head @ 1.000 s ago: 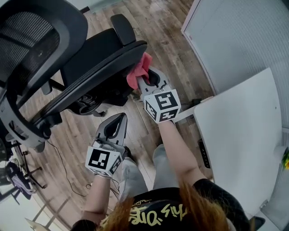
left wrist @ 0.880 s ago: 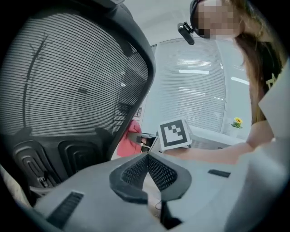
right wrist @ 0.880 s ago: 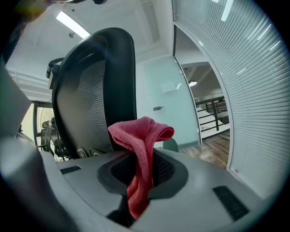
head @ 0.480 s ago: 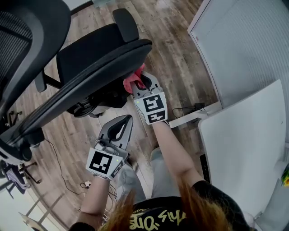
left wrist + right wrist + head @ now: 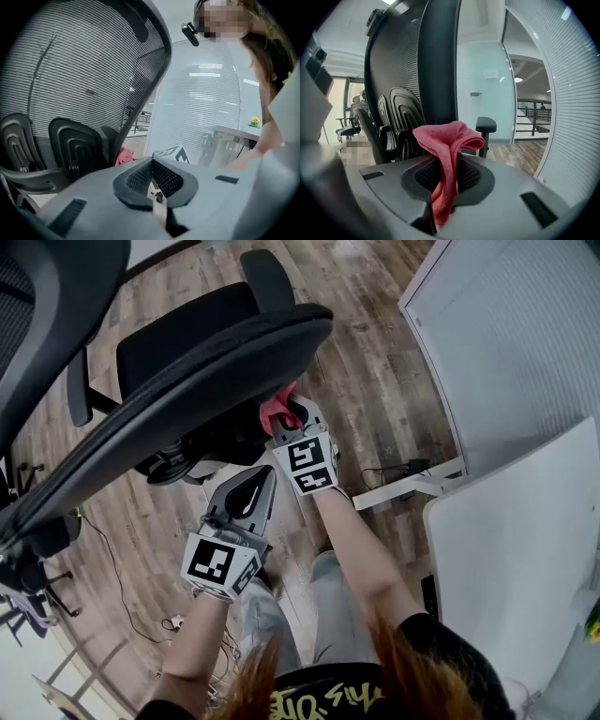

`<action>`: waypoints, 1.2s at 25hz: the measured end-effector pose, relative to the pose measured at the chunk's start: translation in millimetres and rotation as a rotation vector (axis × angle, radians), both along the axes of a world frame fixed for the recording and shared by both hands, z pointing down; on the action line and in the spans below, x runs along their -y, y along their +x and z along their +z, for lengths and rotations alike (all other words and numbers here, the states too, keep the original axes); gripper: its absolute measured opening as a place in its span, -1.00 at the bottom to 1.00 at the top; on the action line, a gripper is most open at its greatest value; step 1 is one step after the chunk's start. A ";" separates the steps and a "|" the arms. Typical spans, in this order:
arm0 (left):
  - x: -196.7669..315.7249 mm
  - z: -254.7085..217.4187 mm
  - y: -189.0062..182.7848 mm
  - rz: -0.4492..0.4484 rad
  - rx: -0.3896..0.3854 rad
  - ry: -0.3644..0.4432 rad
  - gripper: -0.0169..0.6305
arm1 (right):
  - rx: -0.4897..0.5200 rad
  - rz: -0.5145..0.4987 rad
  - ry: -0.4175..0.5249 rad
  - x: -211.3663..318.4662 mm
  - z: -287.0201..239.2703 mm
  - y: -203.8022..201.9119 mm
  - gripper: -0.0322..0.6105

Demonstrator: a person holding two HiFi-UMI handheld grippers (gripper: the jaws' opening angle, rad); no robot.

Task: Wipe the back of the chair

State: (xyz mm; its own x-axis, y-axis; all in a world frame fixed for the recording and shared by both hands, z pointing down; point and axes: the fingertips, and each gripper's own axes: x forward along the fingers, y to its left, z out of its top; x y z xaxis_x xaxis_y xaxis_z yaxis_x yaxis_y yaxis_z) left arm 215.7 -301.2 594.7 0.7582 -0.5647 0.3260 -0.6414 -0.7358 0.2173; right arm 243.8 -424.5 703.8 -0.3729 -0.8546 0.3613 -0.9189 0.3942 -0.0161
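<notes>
Jaws: right gripper (image 5: pixel 291 418) clamps red cloth (image 5: pixel 447 140) | left gripper (image 5: pixel 263 474) pressed together, empty | cloth near chair back (image 5: pixel 187 376)

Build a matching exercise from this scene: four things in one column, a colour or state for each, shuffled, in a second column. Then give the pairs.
Things:
1. left gripper
2. right gripper
3. chair back
4. desk

Descriptions:
A. shut on the red cloth
B. white, on the person's right side
C. jaws together, nothing between them
D. black, with mesh

Pairs: 1-C, 2-A, 3-D, 4-B
</notes>
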 end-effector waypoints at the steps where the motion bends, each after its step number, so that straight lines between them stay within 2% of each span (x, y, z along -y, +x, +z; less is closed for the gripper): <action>1: 2.7 2.6 0.9 -0.007 -0.001 0.001 -0.97 | -0.016 -0.006 -0.009 -1.3 4.8 -0.6 -0.71; 5: 6.4 12.4 -1.5 -0.038 -0.001 -0.008 -0.97 | -0.042 -0.049 -0.018 -3.6 25.0 -2.9 -0.71; 9: -1.0 23.7 -11.5 -0.050 0.022 -0.024 -0.97 | 0.006 -0.088 0.038 -2.8 34.5 -5.0 -0.71; 11: -4.4 28.5 -17.6 -0.068 0.018 -0.045 -0.97 | -0.016 -0.088 0.045 -4.9 41.2 -3.0 -0.71; 15: -4.4 26.3 -26.1 -0.101 -0.007 -0.056 -0.97 | -0.069 -0.067 -0.003 -13.9 65.6 3.6 -0.71; 25: -14.5 34.5 -38.0 -0.116 0.000 -0.062 -0.97 | -0.104 -0.066 -0.143 -44.8 126.8 -12.3 -0.71; 30: -10.7 35.4 -67.7 -0.166 0.026 -0.047 -0.97 | -0.089 -0.034 -0.144 -51.7 142.2 -22.0 -0.71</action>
